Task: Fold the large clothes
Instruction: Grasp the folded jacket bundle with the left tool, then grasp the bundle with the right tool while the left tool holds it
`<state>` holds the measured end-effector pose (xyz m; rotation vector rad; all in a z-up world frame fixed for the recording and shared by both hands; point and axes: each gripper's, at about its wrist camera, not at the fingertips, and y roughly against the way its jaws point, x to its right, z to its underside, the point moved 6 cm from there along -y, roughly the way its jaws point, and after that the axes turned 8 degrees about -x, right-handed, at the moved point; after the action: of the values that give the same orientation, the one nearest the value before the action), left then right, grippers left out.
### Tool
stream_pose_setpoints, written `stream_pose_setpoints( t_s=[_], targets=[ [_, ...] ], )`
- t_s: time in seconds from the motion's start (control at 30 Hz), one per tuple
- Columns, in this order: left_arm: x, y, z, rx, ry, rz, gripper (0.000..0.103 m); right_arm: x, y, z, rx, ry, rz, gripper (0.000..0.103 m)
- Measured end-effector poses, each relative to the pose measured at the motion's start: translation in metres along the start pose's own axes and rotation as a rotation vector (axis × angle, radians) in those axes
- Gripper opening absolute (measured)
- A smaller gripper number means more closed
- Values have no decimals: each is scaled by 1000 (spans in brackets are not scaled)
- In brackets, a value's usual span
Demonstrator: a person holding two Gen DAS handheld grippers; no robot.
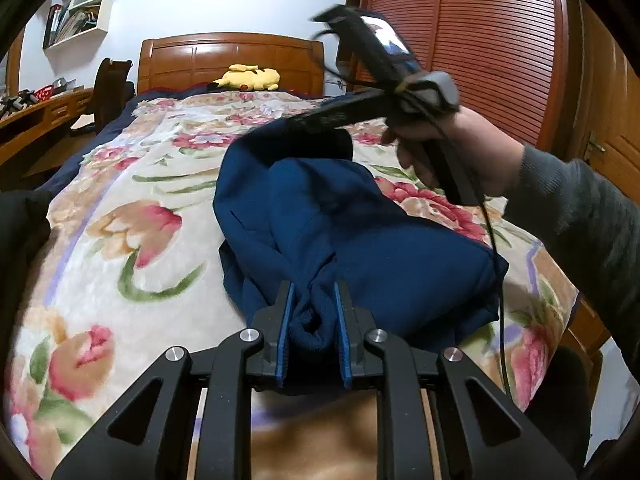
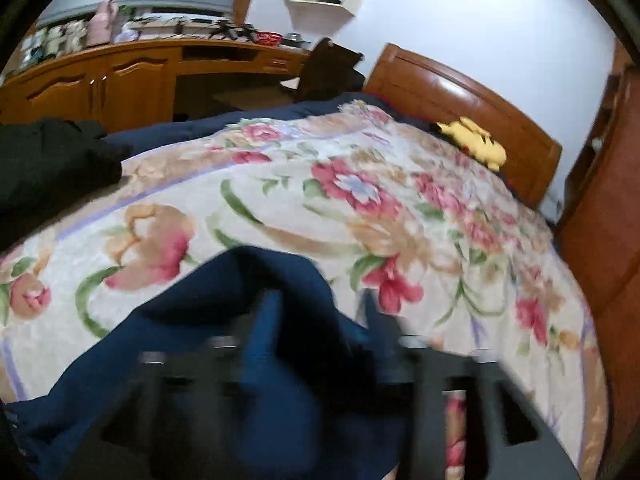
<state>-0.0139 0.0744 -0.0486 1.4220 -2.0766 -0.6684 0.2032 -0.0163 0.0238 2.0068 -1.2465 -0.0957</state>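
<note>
Garment: blue sweatshirt [image 1: 360,240] lay bunched on the floral blanket [image 1: 120,220] of the bed, near edge | Left gripper [image 1: 314,320]: your jaws were clamped on a near fold | Right gripper [image 2: 320,320]: blurred over the raised far fabric; jaw state cannot be told.

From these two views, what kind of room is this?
Most likely a home bedroom. The blue garment lies on a floral blanket over a bed with a wooden headboard, a yellow plush toy sits by it, and a louvered wardrobe stands alongside.
</note>
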Motion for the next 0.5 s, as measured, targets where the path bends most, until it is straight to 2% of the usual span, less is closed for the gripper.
stream_pose_setpoints(
  t_s=[0.07,0.13,0.2,0.5],
  targets=[
    [-1,0,1,-2,2,-5,21,11,-2,5,1,-28,-45,75],
    [1,0,2,-4,-5,-15,21,18,-5,14,-22,-43,-71,76],
    [1,1,4,-7,-7,-22,21,27,-5,24,-43,-69,-51,76],
    [-1,0,6,-17,-5,-40,21,67,-22,64,-141,-285,-120,76]
  ],
)
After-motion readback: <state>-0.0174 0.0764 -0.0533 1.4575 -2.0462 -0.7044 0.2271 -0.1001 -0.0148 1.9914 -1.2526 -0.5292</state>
